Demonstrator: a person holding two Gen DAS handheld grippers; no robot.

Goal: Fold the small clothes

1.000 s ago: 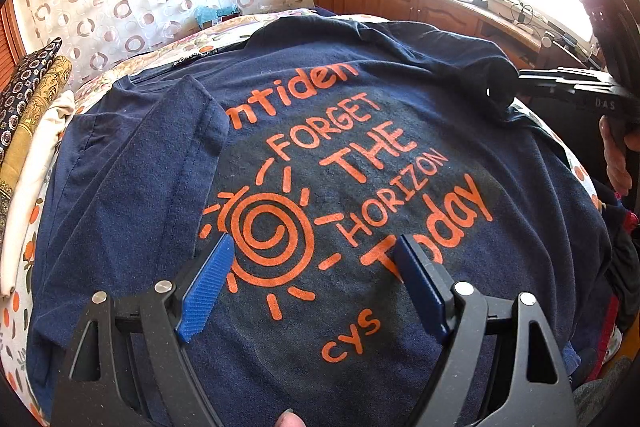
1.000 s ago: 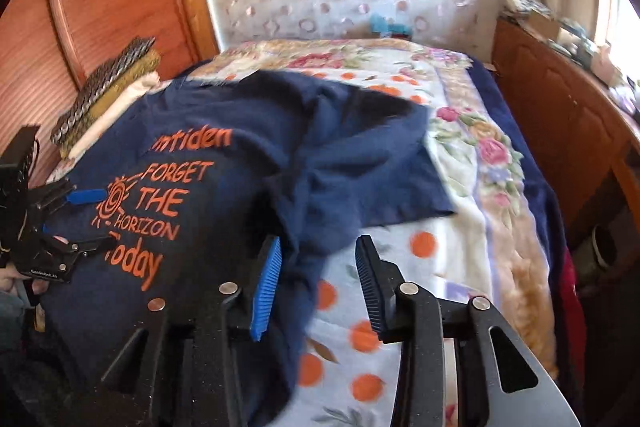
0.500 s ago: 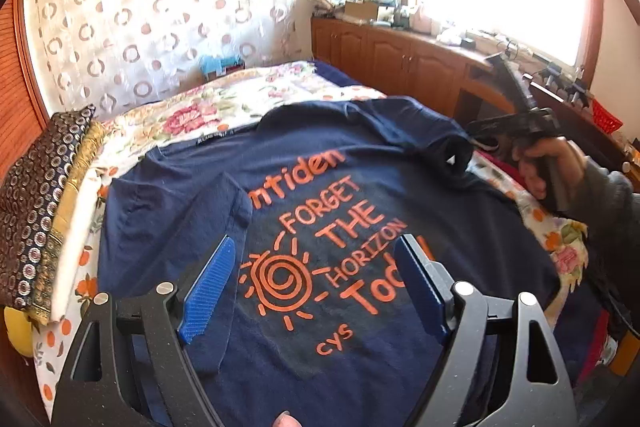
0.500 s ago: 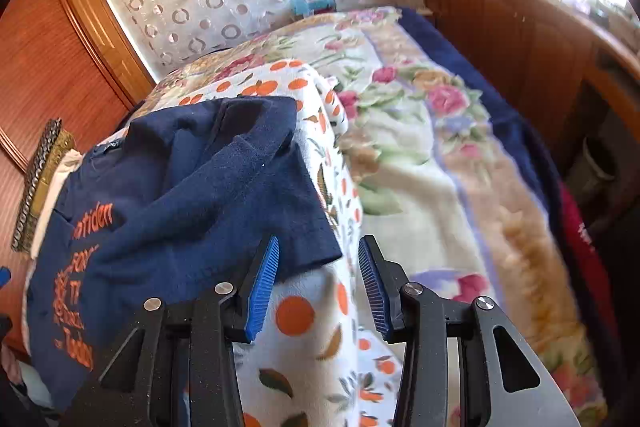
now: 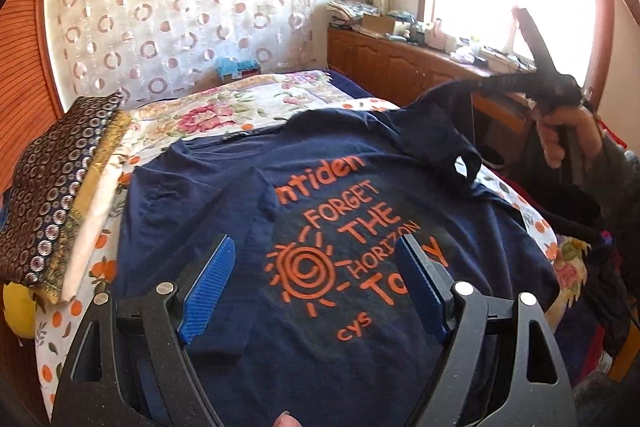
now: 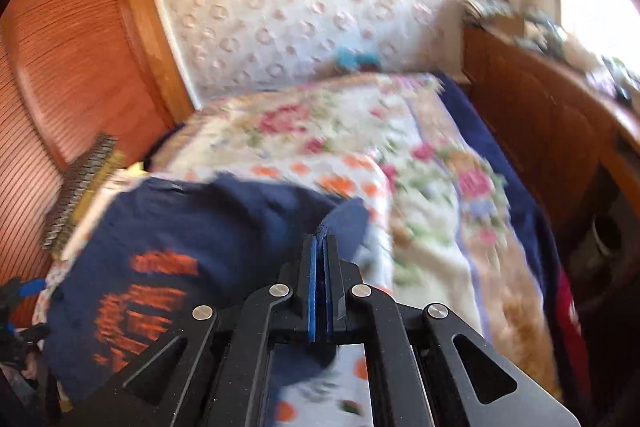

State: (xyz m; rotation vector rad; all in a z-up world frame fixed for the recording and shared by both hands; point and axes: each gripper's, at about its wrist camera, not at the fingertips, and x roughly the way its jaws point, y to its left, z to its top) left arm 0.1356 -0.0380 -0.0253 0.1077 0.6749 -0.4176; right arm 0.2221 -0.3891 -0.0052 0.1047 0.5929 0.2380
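Note:
A navy T-shirt [image 5: 340, 227] with orange print lies front up on the bed, its left sleeve folded inward over the body. My left gripper [image 5: 316, 267] hovers open above the shirt's lower front, nothing between its blue pads. My right gripper [image 6: 320, 243] is shut on the shirt's right sleeve [image 6: 344, 223] and holds it lifted off the bed. In the left wrist view the right gripper [image 5: 480, 87] is up at the right in a person's hand [image 5: 560, 135], with the sleeve [image 5: 448, 123] stretched up to it. The right wrist view is blurred.
Floral and orange-dotted bedding [image 5: 224, 115] covers the bed. Folded patterned fabrics [image 5: 56, 203] are stacked at its left edge beside a wooden louvred panel [image 6: 60, 67]. A wooden cabinet [image 5: 400, 63] with clutter on top runs under the window on the right. A curtained wall stands behind.
My right gripper closed on the shirt's right sleeve and raised it off the bed. My left gripper pulled up and back from the shirt, staying open.

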